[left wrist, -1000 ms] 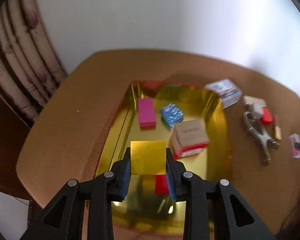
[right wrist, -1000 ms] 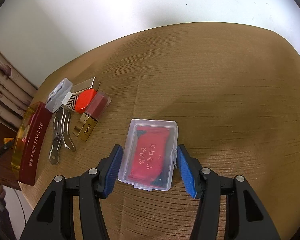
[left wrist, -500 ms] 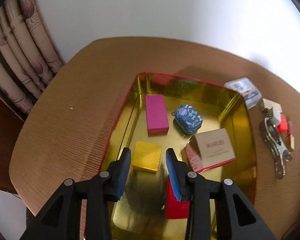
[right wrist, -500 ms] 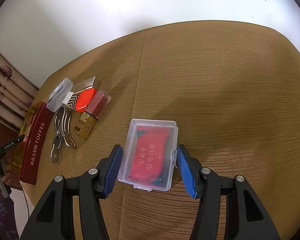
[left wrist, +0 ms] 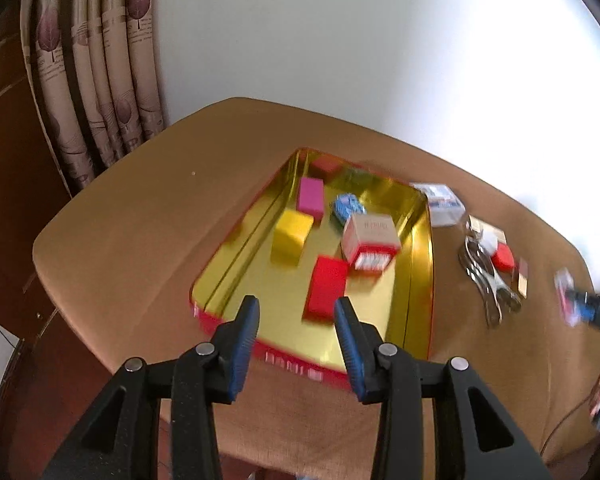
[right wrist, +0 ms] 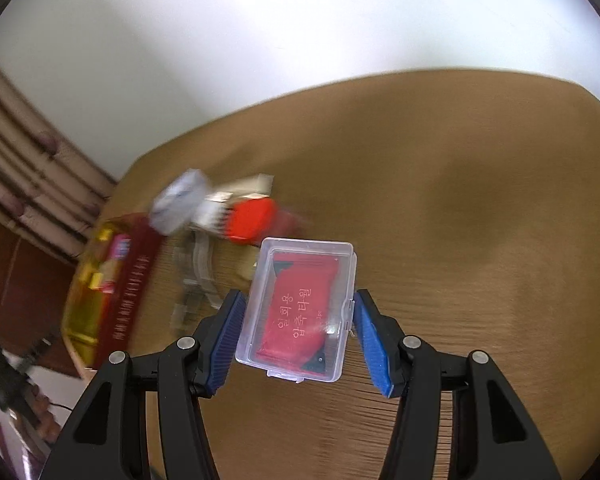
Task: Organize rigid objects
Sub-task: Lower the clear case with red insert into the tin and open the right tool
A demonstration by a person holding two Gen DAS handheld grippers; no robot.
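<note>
Nearest the left wrist camera, the left gripper (left wrist: 296, 316) hangs over the near end of the gold tray (left wrist: 422, 280), its jaws having just been opening and now standing apart with nothing between them. Beyond its tips, inside the tray, lie a red block (left wrist: 326, 290), then the yellow block (left wrist: 292, 234) near the tray's left wall, a cardboard box with a red band (left wrist: 370, 240) to its right, and farther back a blue patterned pouch (left wrist: 346, 208) and a pink block (left wrist: 311, 196). The yellow block sits free on the tray floor, so that placement looks complete.

In the right wrist view, the right gripper (right wrist: 298, 328) has its pads closed on the long sides of a clear plastic case (right wrist: 302, 312) with a red packet inside; the case appears lifted clear of the wooden table (right wrist: 480, 220), though the blur makes the gap hard to judge. This seems to be the item in transit toward the tray.

Farther off, on the table just beside the tray's right wall, several things are not yet put away: a metal clamp (left wrist: 486, 280), a red-orange piece (left wrist: 503, 258), a pale small box (left wrist: 488, 236) and a second clear case (left wrist: 442, 202) at the tray's far corner. Five items in, one carried, and at least four left, so the task looks roughly halfway.
</note>
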